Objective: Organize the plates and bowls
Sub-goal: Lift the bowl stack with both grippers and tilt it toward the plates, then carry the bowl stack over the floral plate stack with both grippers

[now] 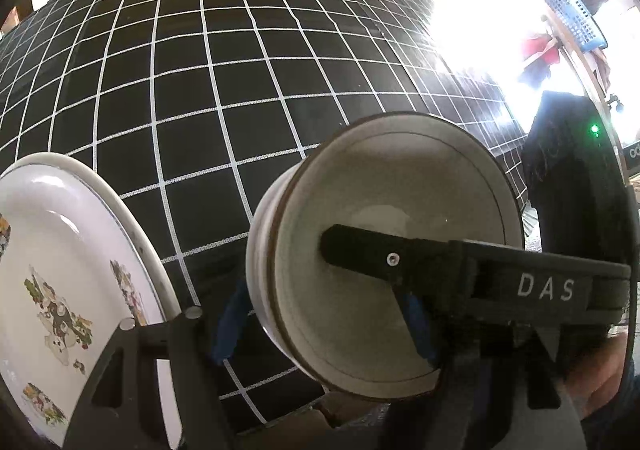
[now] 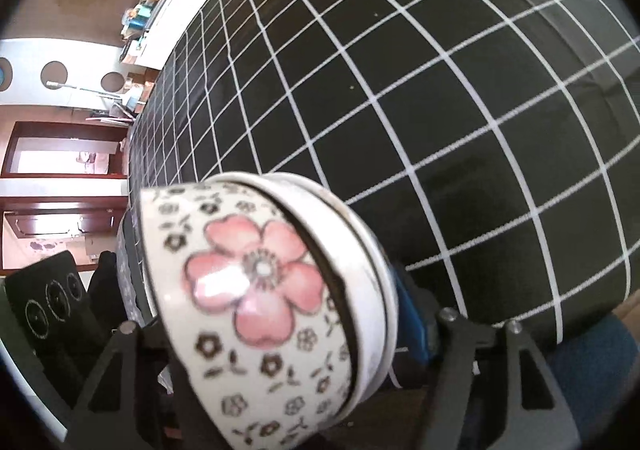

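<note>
In the left wrist view my left gripper [image 1: 320, 302] is shut on the rim of a white bowl with a brown edge [image 1: 384, 217]; one black finger [image 1: 360, 256] lies inside the bowl, the other is behind its wall. The bowl is tilted on its side above the black grid table [image 1: 240, 69]. A white plate with a floral print [image 1: 60, 282] shows at the lower left. In the right wrist view my right gripper [image 2: 276, 314] is shut on stacked bowls: a floral bowl with a pink flower [image 2: 248, 278] nested against a white bowl [image 2: 360, 250], tilted sideways above the table [image 2: 440, 89].
A black grid-patterned cloth covers the table in both views. A blue basket [image 1: 572, 15] and strong glare lie at the far right of the left view. A black chair [image 2: 44, 310] and room clutter stand left of the table in the right view.
</note>
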